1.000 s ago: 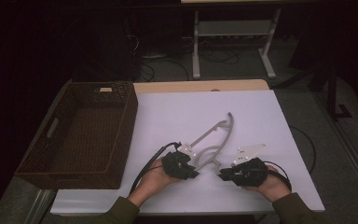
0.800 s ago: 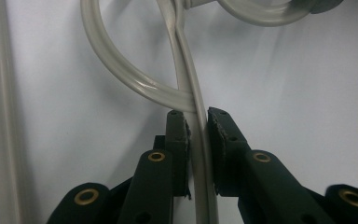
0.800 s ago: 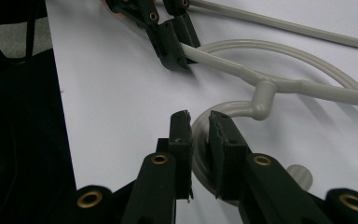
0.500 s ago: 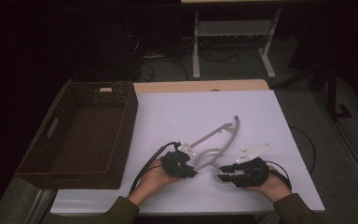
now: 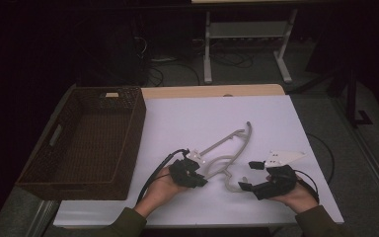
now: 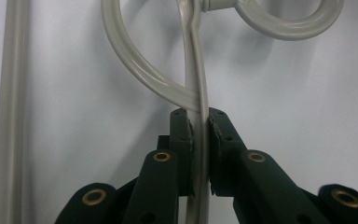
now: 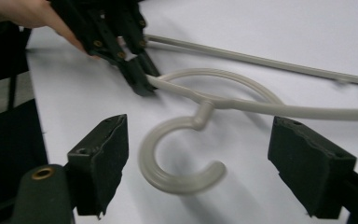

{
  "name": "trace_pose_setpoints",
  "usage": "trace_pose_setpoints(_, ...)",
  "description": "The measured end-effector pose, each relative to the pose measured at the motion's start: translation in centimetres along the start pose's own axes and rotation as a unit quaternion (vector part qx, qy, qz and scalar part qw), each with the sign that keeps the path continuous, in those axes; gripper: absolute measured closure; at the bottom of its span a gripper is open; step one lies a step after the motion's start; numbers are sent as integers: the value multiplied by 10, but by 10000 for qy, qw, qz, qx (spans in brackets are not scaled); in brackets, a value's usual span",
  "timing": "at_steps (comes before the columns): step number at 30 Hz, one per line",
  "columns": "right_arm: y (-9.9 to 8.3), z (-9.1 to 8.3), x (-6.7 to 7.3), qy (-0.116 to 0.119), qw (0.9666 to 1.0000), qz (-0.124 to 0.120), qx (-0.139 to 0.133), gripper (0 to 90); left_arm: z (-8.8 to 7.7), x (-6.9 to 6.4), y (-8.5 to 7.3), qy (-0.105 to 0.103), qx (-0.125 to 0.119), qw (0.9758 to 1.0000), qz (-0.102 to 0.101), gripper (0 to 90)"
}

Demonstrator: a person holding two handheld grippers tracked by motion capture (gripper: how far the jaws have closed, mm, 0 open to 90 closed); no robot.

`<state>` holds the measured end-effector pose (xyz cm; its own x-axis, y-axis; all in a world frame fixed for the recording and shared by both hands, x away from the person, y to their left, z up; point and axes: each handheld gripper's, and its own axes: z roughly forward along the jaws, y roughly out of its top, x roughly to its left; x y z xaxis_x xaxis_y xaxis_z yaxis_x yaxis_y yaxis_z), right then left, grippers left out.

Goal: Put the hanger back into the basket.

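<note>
Near the front edge of the white table [image 5: 187, 118], a grey plastic hanger [image 5: 225, 158] lay flat, its hook [image 7: 177, 158] turned toward the person and its long bar reaching away toward the middle. The left claw [image 5: 200, 174] was clenched on the hanger, its pads [image 6: 185, 140] pinching the thin arm just below where the curved shoulder joined it. The right claw [image 5: 249, 176] hovered just beside the hook with its jaws spread wide, gripping nothing; in the right gripper view the hook sat between the two pads [image 7: 102, 158] without touching either. A brown wicker basket [image 5: 59, 136] stood at the table's left side, well apart from the hanger.
</note>
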<state>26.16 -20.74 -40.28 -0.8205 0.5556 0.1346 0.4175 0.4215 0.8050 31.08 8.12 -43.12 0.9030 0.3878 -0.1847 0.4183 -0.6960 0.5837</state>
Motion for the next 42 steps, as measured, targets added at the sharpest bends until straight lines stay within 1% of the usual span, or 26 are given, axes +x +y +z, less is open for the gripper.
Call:
trace_pose_setpoints(2, -3, -3, -2, -72, 10000, 10, -41, 175, -3, 1, 0, 26, -28, 10000, 9, 822)
trace_pose_setpoints(3, -5, -5, -4, -143, 9999, 22, -68, 161, -4, 0, 0, 23, -70, 10000, -20, 822)
trace_pose_setpoints(5, -8, -9, -4, -213, 9997, 100, -113, 145, -7, 1, 0, 50, -113, 9999, -34, 822)
trace_pose_setpoints(6, -9, -10, -5, -246, 9995, 125, -153, 140, -9, 2, 0, 54, -131, 9999, -7, 822)
trace_pose_setpoints(7, -11, -12, -5, -273, 9994, 184, -145, 137, -10, 2, 0, 61, -154, 9999, -21, 822)
trace_pose_setpoints(8, -12, -13, -6, -287, 9992, 203, -169, 134, -12, 2, 0, 64, -177, 9998, -36, 822)
trace_pose_setpoints(9, -13, -14, -7, -353, 9990, 204, -182, 130, -14, 2, 1, 68, -213, 9997, -60, 822)
trace_pose_setpoints(10, -15, -14, -8, -376, 9989, 224, -192, 131, -17, 4, 1, 78, -195, 9998, 1, 822)
trace_pose_setpoints(13, -20, -18, -10, -474, 9982, 300, -232, 130, -21, 4, 2, 79, -296, 9995, -60, 822)
trace_pose_setpoints(14, -22, -19, -11, -501, 9980, 321, -230, 129, -24, 5, 3, 81, -284, 9996, -11, 822)
trace_pose_setpoints(16, -25, -21, -13, -565, 9972, 404, -264, 127, -26, 5, 3, 76, -353, 9993, -85, 822)
trace_pose_setpoints(18, -28, -22, -13, -643, 9966, 431, -278, 118, -30, 5, 3, 41, -397, 9991, -130, 822)
trace_pose_setpoints(21, -33, -23, -14, -750, 9954, 515, -291, 106, -35, 5, 4, 29, -464, 9988, -141, 822)
trace_pose_setpoints(22, -34, -23, -15, -779, 9953, 496, -298, 104, -39, 4, 5, 45, -470, 9988, -136, 822)
trace_pose_setpoints(23, -35, -24, -15, -784, 9950, 539, -292, 102, -41, 4, 5, 51, -497, 9987, -130, 822)
trace_pose_setpoints(25, -38, -24, -15, -833, 9946, 541, -290, 93, -46, 4, 7, 61, -540, 9984, -137, 822)
trace_pose_setpoints(27, -39, -24, -15, -827, 9945, 577, -291, 93, -51, 5, 9, 77, -575, 9982, -132, 822)
trace_pose_setpoints(28, -40, -24, -16, -845, 9945, 549, -287, 92, -55, 5, 11, 88, -580, 9982, -135, 822)
trace_pose_setpoints(31, -40, -24, -17, -878, 9940, 581, -302, 91, -63, 7, 16, 120, -626, 9979, -129, 822)
trace_pose_setpoints(33, -40, -23, -17, -873, 9941, 570, -305, 87, -69, 7, 19, 103, -677, 9974, -207, 822)
trace_pose_setpoints(34, -41, -23, -17, -869, 9942, 564, -302, 85, -73, 8, 21, 101, -717, 9972, -200, 822)
trace_pose_setpoints(39, -41, -22, -17, -913, 9937, 588, -293, 27, -91, 11, 28, 112, -774, 9965, -277, 821)
trace_pose_setpoints(42, -41, -22, -17, -981, 9930, 592, -286, 5, -105, 14, 32, 129, -827, 9960, -305, 821)
